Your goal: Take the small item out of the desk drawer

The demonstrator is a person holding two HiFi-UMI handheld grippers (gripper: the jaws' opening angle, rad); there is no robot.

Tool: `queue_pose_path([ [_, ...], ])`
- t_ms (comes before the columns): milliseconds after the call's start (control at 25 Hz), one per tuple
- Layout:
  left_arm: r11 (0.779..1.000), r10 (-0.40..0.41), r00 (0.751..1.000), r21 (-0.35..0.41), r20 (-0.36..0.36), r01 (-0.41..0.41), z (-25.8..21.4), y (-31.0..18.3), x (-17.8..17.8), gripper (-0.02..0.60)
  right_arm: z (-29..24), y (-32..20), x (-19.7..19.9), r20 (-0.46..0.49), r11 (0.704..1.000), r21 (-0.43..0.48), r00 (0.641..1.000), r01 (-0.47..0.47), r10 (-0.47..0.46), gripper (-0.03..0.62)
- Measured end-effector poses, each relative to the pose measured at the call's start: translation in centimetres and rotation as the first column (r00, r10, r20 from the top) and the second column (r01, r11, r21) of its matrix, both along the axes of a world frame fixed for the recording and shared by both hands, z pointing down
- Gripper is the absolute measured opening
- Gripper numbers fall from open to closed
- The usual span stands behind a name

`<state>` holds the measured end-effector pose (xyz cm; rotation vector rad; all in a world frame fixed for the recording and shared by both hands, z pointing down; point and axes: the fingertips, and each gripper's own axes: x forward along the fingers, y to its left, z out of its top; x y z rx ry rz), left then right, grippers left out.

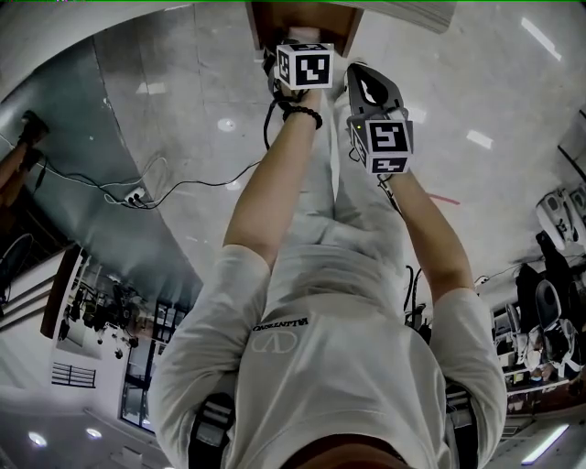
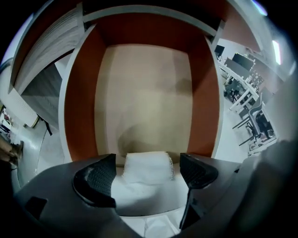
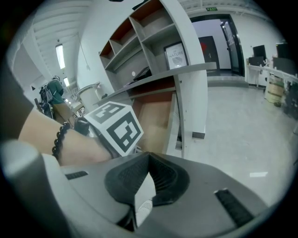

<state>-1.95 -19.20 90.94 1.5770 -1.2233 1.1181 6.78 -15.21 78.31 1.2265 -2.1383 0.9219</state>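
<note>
The desk drawer [image 2: 81,107] stands pulled out, with red-brown walls and a pale bare bottom. A small white folded item [image 2: 146,166] with a meshy edge lies at its near end. My left gripper [image 2: 146,173] points steeply down into the drawer and is open, its dark pads [image 2: 97,179] apart from the item on both sides. In the head view its marker cube [image 1: 305,66] hangs over the drawer [image 1: 307,23]. My right gripper [image 3: 148,162] is shut with nothing in it, held beside the left hand outside the drawer [image 3: 156,116].
Above the drawer is the desk top [image 3: 186,72], and on it an open shelf unit [image 3: 139,32] with a framed picture [image 3: 177,55]. A cable and power strip [image 1: 137,194] lie on the glossy floor to the left. Office chairs [image 2: 258,123] stand further off.
</note>
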Motion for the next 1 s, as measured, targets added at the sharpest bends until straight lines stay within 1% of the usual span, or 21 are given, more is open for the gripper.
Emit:
queue_pose_path([
  [80, 1.0, 0.009, 1.0, -0.019, 0.026, -0.009, 0.2, 0.0, 0.1, 0.436, 0.2, 0.1, 0.0, 0.001, 1.0, -0.005, 1.0, -0.003, 0.003, 0.002],
  [280, 0.996, 0.016, 0.998, -0.085, 0.065, -0.011, 1.0, 0.2, 0.2, 0.436, 0.5, 0.0, 0.0, 0.007, 1.0, -0.012, 1.0, -0.008, 0.008, 0.002],
  [440, 0.994, 0.038, 0.994, -0.11, 0.099, -0.027, 1.4, 0.4, 0.1, 0.43, 0.7, 0.0, 0.3, 0.006, 1.0, -0.016, 1.0, -0.013, 0.014, 0.002],
  [480, 0.993, 0.042, 0.993, -0.114, 0.109, -0.029, 1.4, 0.4, 0.0, 0.416, 0.7, 0.0, 0.3, 0.006, 1.0, -0.018, 1.0, -0.014, 0.015, 0.002],
  [640, 0.992, 0.058, 0.988, -0.123, 0.144, -0.04, 1.5, 0.4, -0.7, 0.309, 1.0, 0.1, 0.5, 0.005, 1.0, -0.022, 1.0, -0.017, 0.018, 0.002],
  [840, 0.99, 0.066, 0.987, -0.13, 0.148, -0.047, 1.3, 0.5, -0.8, 0.298, 0.9, 0.1, 0.6, 0.006, 1.0, -0.024, 1.0, -0.02, 0.02, 0.002],
  [1000, 0.992, 0.068, 0.985, -0.12, 0.157, -0.049, 1.3, 0.4, -0.9, 0.29, 0.9, 0.1, 0.8, 0.005, 1.0, -0.025, 1.0, -0.019, 0.019, 0.002],
])
